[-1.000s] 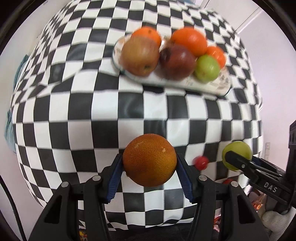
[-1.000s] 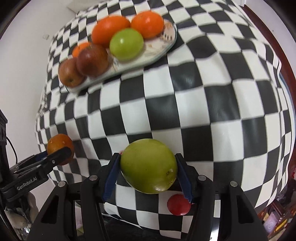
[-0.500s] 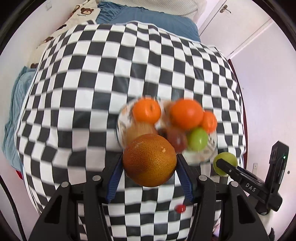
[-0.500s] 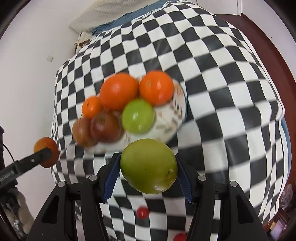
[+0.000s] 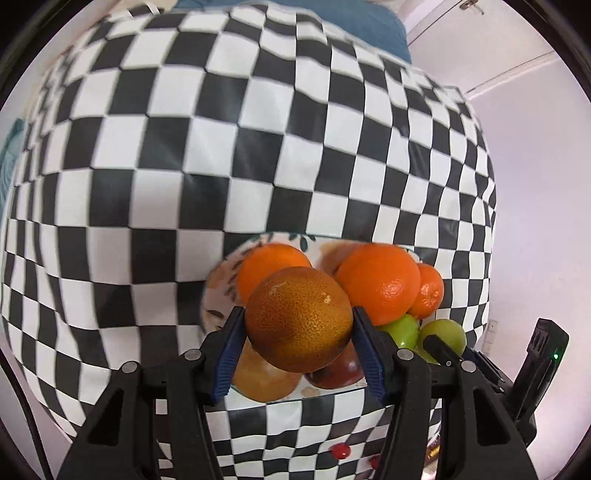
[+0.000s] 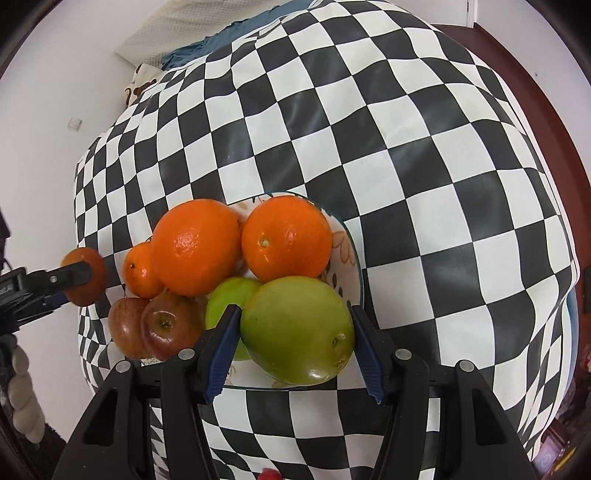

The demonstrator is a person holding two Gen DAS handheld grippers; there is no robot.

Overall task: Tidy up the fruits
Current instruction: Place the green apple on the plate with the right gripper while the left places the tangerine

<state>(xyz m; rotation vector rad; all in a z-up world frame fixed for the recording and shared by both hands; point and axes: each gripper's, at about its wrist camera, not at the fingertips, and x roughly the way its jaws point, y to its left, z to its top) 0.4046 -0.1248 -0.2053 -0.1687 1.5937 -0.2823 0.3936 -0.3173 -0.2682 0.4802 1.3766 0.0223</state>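
My left gripper (image 5: 299,345) is shut on a dark orange (image 5: 298,319) and holds it above the near edge of the white patterned plate (image 5: 214,295). My right gripper (image 6: 295,345) is shut on a green apple (image 6: 297,328) above the plate's (image 6: 349,251) near right edge. The plate holds two big oranges (image 6: 195,245), a small mandarin (image 6: 140,269), two red apples (image 6: 166,325) and another green apple (image 6: 225,295). The left gripper with its dark orange shows at the left of the right wrist view (image 6: 79,277). The right gripper's green apple shows in the left wrist view (image 5: 445,334).
The plate stands on a table with a black-and-white checkered cloth (image 6: 406,147). Small red objects (image 5: 340,449) lie below the table's near edge. A blue cushion (image 5: 354,22) and a white wall lie beyond the far side.
Both grippers have moved forward and down toward the plate with their fruits held; the plate now sits right under the fingertips.
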